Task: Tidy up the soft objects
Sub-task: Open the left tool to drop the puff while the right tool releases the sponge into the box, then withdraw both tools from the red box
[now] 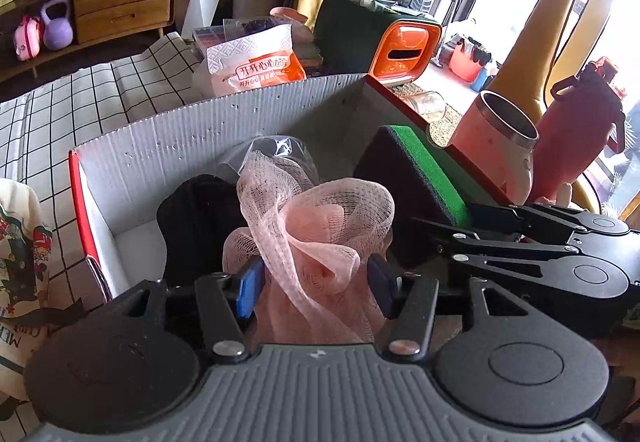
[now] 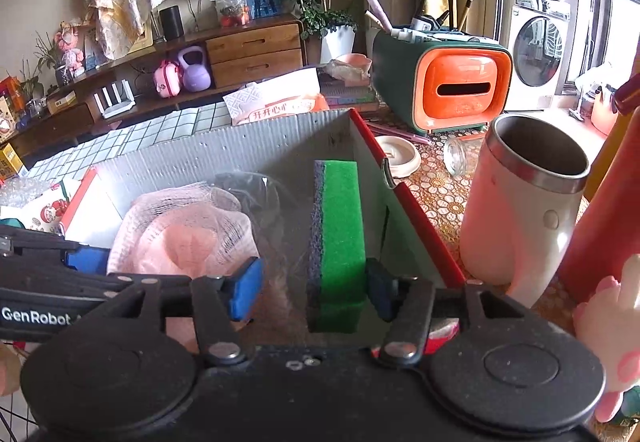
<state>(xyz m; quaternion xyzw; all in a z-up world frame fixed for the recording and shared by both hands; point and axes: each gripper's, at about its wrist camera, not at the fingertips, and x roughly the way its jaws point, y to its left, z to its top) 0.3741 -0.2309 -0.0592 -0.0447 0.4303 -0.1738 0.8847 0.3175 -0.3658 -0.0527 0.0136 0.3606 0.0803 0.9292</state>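
A red-edged cardboard box [image 1: 160, 145] with white corrugated walls holds the soft things. My left gripper [image 1: 316, 282] is over the box, its blue pads [image 1: 246, 290] wide apart with a pink mesh bath pouf [image 1: 320, 226] lying between them; I cannot tell if they press it. The pouf also shows in the right wrist view [image 2: 184, 238]. A green and dark sponge [image 2: 340, 238] stands on edge against the box's right wall [image 2: 404, 197]. My right gripper [image 2: 316, 288] is open around the sponge's near end, with a gap on the left side. A black cloth [image 1: 192, 217] and a clear plastic bag [image 1: 280, 149] lie in the box.
A white steel-rimmed cup [image 2: 524, 201] and a red bottle [image 1: 576, 137] stand right of the box. An orange and green holder [image 2: 444, 85], a tissue pack [image 1: 252, 61], a glass jar [image 2: 460, 157] and a white dish [image 2: 396, 157] lie behind. A checked cloth [image 1: 60, 109] covers the left.
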